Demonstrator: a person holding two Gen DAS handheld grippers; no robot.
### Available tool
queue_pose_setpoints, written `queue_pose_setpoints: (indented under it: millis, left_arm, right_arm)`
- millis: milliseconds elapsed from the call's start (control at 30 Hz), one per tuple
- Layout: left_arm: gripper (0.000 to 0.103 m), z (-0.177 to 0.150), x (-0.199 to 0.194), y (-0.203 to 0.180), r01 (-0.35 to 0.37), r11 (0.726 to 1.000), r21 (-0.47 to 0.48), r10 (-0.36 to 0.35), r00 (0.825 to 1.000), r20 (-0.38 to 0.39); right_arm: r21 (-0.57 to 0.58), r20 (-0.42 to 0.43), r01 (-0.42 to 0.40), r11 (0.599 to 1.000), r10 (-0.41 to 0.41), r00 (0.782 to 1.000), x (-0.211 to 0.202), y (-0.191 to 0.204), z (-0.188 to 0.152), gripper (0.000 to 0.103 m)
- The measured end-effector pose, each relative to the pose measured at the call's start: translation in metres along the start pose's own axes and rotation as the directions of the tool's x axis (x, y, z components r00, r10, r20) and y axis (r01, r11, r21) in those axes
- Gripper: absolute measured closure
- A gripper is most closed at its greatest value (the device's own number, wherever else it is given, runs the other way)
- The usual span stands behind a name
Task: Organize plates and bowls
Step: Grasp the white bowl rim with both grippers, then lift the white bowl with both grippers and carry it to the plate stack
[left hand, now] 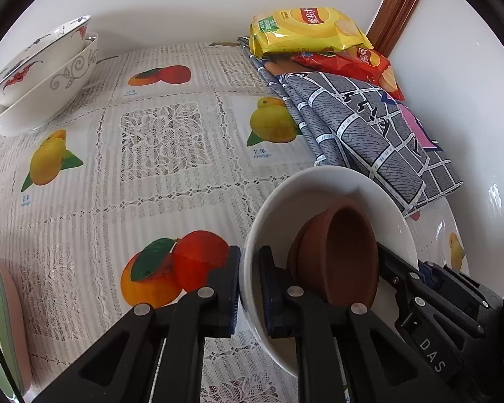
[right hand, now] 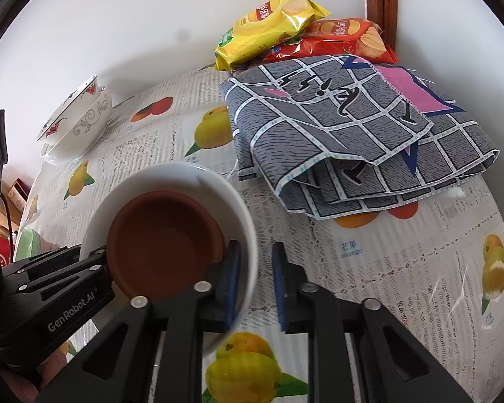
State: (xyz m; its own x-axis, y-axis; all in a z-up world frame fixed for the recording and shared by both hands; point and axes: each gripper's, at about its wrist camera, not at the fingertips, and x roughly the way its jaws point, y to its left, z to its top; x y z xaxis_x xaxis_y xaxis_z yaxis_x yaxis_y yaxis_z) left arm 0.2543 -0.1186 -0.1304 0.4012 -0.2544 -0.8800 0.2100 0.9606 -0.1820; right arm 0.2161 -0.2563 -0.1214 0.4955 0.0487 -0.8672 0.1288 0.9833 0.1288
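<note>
A white bowl [left hand: 332, 188] holds a brown clay dish [left hand: 339, 255] that leans inside it. My left gripper [left hand: 249, 288] is shut on the bowl's left rim, one finger outside, one inside. My right gripper [right hand: 256, 285] is shut on the same white bowl [right hand: 171, 176] at its right rim, next to the brown dish [right hand: 164, 238]. The bowl is held between both grippers above the fruit-print tablecloth [left hand: 164, 174]. A stack of two patterned bowls [left hand: 47, 70] stands at the far left by the wall; it also shows in the right wrist view [right hand: 80, 117].
A folded grey checked cloth [left hand: 369, 127] lies at the right, also in the right wrist view [right hand: 352, 127]. Yellow [left hand: 305, 30] and red [left hand: 356, 63] crisp bags lie behind it by the wall. A green dish [right hand: 28, 241] sits at the left edge.
</note>
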Motion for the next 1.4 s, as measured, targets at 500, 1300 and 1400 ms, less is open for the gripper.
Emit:
queue_pose_setpoints:
  millis: [500,1300,1400]
  left_arm:
    - [0.092,-0.017,-0.027,0.011,0.026,0.999,-0.033,-0.025,0.999,0.028]
    - [0.092,-0.041,-0.111,0.051,0.020,0.998,-0.060,-0.011,0.991,0.136]
    - [0.092,-0.044,-0.116,0.057,0.020,0.998,-0.066,-0.011,0.990,0.142]
  right_arm:
    - [0.029,0.016,-0.005,1.000,0.005,1.000,-0.024,0.013,-0.012,0.093]
    - [-0.009,0.089,-0.035,0.999,0.036,0.995,-0.091,0.075,-0.029,0.093]
    - [-0.018,0.093,-0.037,0.999,0.039,0.995,-0.095,0.082,-0.030,0.093]
